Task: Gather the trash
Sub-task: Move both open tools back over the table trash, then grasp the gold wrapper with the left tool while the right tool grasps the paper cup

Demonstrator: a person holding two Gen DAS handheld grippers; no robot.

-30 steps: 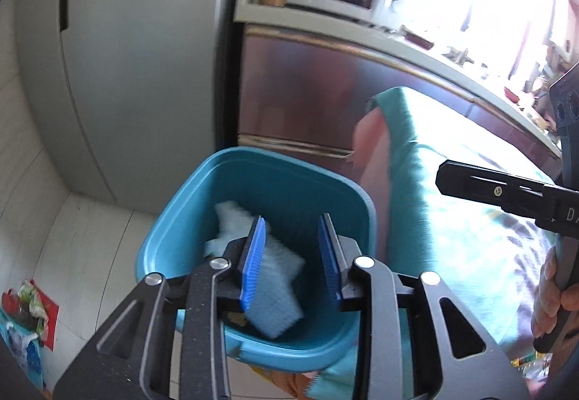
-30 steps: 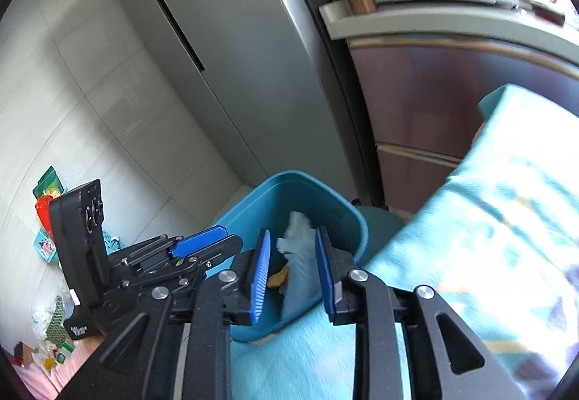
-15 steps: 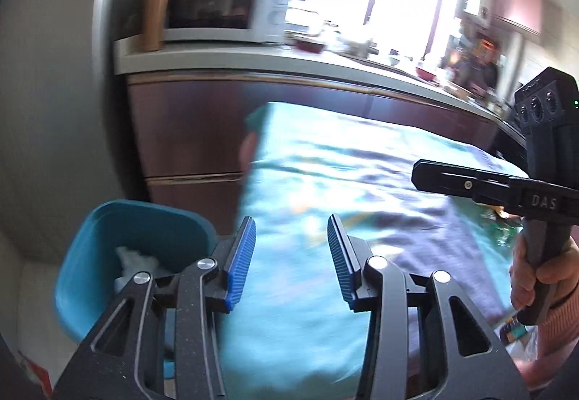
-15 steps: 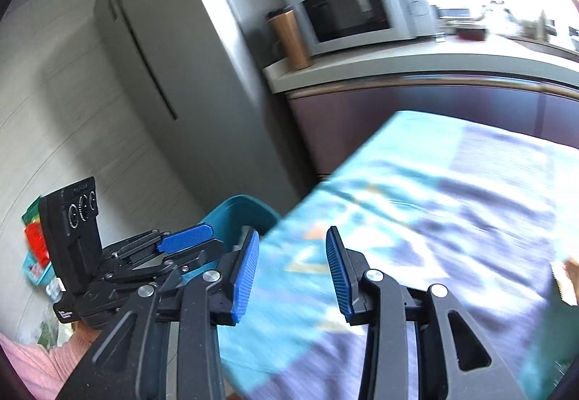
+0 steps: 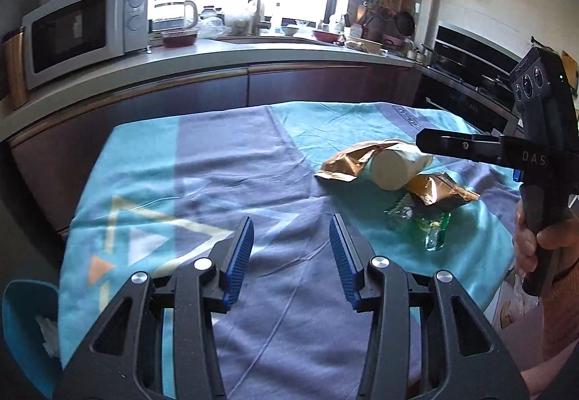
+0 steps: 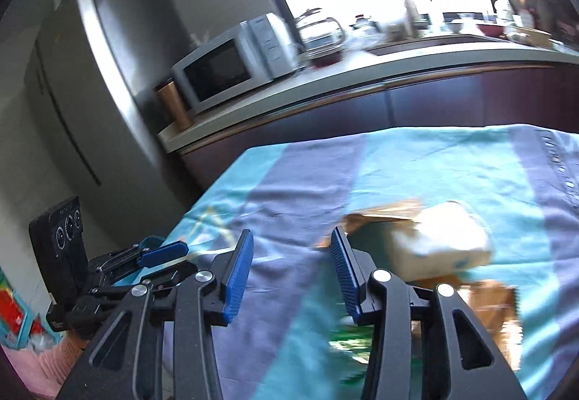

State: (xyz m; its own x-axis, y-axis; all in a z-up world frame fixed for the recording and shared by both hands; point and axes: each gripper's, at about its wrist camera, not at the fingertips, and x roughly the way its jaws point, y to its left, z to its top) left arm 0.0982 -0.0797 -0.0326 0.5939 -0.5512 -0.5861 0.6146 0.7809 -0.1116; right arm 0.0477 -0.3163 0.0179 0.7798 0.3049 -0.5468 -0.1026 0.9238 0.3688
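Note:
Trash lies on the right part of a table under a teal and purple cloth (image 5: 231,175): a white paper cup (image 5: 392,166) on its side, a gold wrapper (image 5: 349,161) behind it, a brown wrapper (image 5: 439,192) and a green clear wrapper (image 5: 421,219). My left gripper (image 5: 291,244) is open and empty above the cloth, left of the trash. My right gripper (image 6: 289,257) is open and empty, just left of the cup (image 6: 439,242) and above the green wrapper (image 6: 349,338). The blue bin (image 5: 21,320) with white paper in it stands at the table's left end.
A kitchen counter (image 5: 224,56) runs behind the table with a microwave (image 5: 83,29), a glass kettle (image 5: 173,15) and dishes. A grey fridge (image 6: 90,81) stands at the left. Dark ovens (image 5: 466,74) are at the far right.
Both grippers have swung from over the blue bin to the right, over the table, and have opened wider. The trash pile has come into view.

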